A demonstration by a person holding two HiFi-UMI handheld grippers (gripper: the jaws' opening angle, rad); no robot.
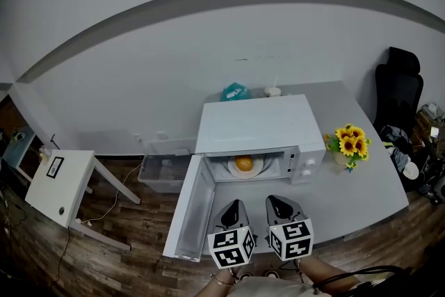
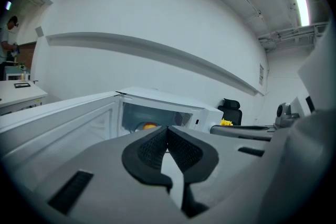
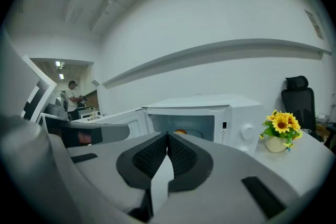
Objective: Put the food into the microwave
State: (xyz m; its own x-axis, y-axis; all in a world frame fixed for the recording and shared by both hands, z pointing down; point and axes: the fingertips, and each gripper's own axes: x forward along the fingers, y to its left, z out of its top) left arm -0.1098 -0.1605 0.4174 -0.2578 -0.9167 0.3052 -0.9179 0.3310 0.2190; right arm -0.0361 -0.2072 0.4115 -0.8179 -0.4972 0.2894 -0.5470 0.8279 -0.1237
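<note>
Orange round food lies on a white plate inside the open microwave, ahead of my left gripper and right gripper, both pressed together, empty.
</note>
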